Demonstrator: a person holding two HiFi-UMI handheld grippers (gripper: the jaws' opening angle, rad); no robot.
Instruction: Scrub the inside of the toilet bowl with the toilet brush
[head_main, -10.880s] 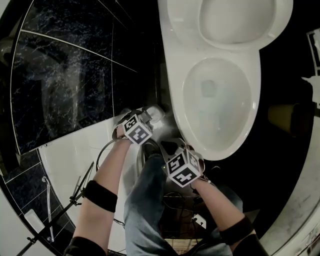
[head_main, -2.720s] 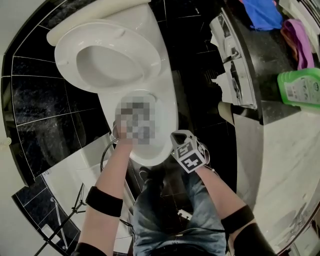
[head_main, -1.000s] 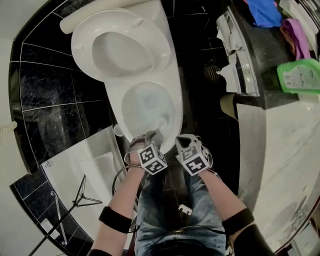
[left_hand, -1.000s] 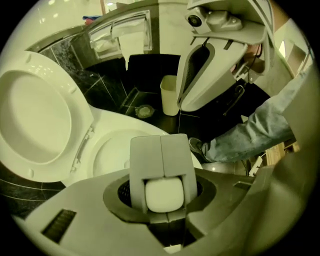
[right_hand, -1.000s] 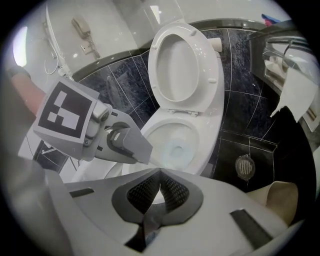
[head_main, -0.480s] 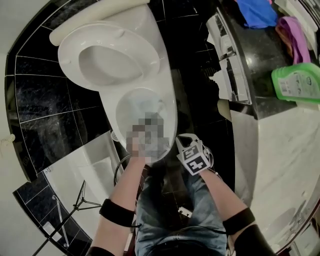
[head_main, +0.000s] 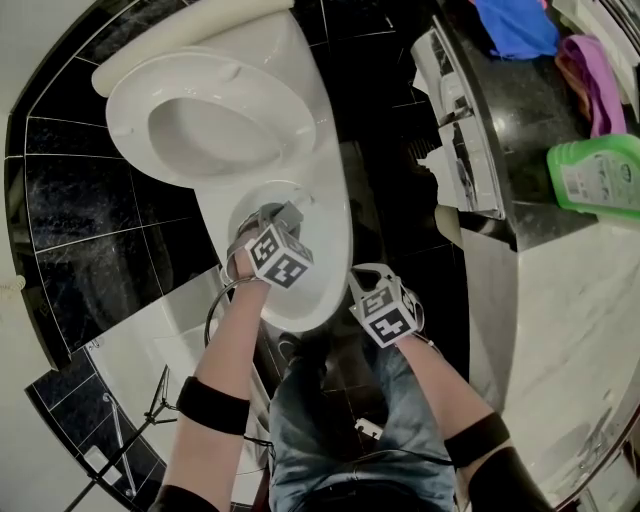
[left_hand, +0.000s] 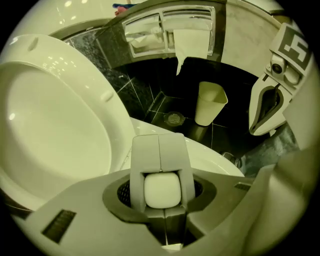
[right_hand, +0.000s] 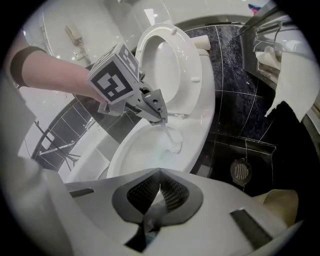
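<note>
Glossy black tiled floor (head_main: 392, 225), round floor drain (right_hand: 241, 171), pale marble surface (head_main: 560, 300), cream bin (left_hand: 210, 103)

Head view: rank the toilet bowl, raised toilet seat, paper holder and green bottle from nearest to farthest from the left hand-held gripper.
1. toilet bowl, right under the left hand-held gripper.
2. raised toilet seat, just behind the bowl, upper left.
3. paper holder, across the dark floor, upper right.
4. green bottle, on the counter, far right edge.
</note>
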